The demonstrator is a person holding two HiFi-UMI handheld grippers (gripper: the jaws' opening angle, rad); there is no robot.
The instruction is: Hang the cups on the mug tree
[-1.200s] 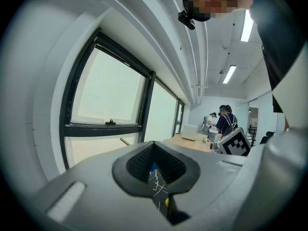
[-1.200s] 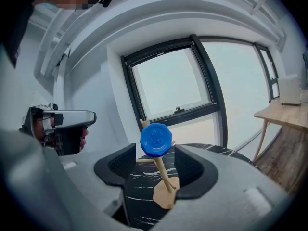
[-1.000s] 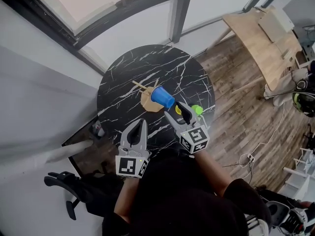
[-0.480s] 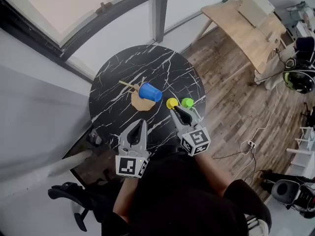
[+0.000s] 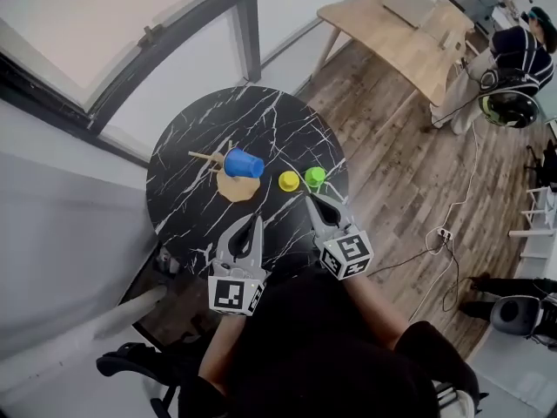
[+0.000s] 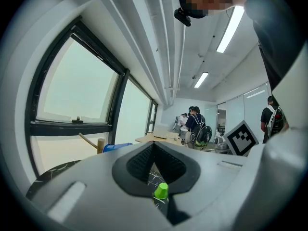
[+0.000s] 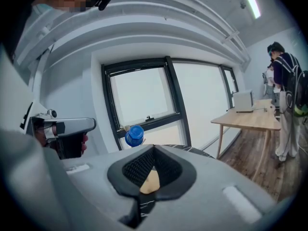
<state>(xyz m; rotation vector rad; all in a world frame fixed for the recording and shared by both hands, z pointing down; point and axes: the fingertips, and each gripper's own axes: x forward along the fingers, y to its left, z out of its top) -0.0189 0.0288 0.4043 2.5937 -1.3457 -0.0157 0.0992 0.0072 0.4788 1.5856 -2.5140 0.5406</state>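
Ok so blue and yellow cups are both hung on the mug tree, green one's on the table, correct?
Not quite. Only the blue cup is on the mug tree. The yellow cup stands on the table, right beside the green cup. The head view shows it.

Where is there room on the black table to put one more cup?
The table is bare from its far rim to the mug tree. So is the left side beside the tree. The middle row is crowded: tree, blue cup, yellow cup, green cup.
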